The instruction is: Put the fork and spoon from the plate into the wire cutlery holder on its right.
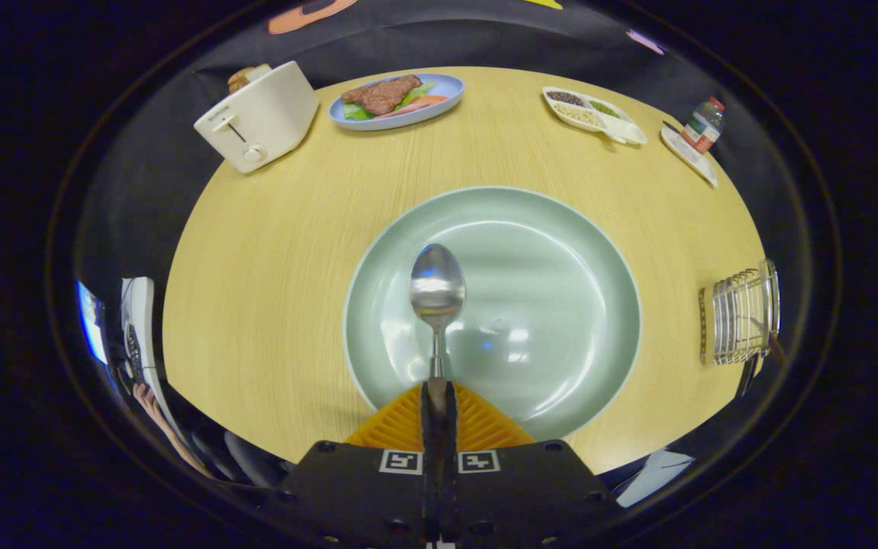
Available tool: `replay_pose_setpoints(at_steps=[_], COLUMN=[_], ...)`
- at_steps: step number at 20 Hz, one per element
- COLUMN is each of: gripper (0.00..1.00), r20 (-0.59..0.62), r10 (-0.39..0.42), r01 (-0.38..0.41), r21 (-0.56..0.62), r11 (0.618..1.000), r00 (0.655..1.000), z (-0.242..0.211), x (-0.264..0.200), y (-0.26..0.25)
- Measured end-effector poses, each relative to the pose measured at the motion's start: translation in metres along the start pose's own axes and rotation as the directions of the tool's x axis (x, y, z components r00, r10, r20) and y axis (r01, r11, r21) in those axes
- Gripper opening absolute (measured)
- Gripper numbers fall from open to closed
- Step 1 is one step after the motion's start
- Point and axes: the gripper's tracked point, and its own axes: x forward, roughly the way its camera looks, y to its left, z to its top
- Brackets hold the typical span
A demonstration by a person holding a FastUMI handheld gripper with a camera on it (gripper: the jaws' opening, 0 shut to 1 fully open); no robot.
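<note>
My gripper is shut on the handle of a steel spoon. The spoon points straight ahead of the orange fingers, its bowl hanging over the left half of a large pale green plate. Nothing else lies on the plate's surface. Off to the right of the plate, near the table's rim, stands the wire cutlery holder. A dark handle pokes up out of the holder's near side, though I cannot tell what it belongs to.
On the round wooden table, a white toaster stands far left. A blue plate of food sits at the back, with a white divided dish and a small bottle at the back right. A person's hand shows low left.
</note>
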Motion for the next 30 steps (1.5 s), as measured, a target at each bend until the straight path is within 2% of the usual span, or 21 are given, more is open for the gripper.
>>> replay_pose_setpoints(at_steps=[8, 14, 19, 23, 30], gripper=[0.01, 0.00, 0.00, 0.00, 0.01], r20=[0.092, 0.156, 0.192, 0.200, 0.166], r10=[-0.009, -0.011, -0.047, -0.083, -0.093], r01=[0.012, 0.006, 0.026, 0.054, 0.069], r21=[-0.034, 0.031, 0.113, 0.150, 0.141], r11=[0.999, 1.000, 0.993, 0.987, 0.988], r00=[0.996, 0.988, 0.980, 0.976, 0.982], z=[0.006, 0.004, -0.001, -0.003, -0.008], x=[-0.060, -0.109, -0.142, -0.154, -0.149], y=[-0.034, -0.108, -0.185, -0.230, -0.269])
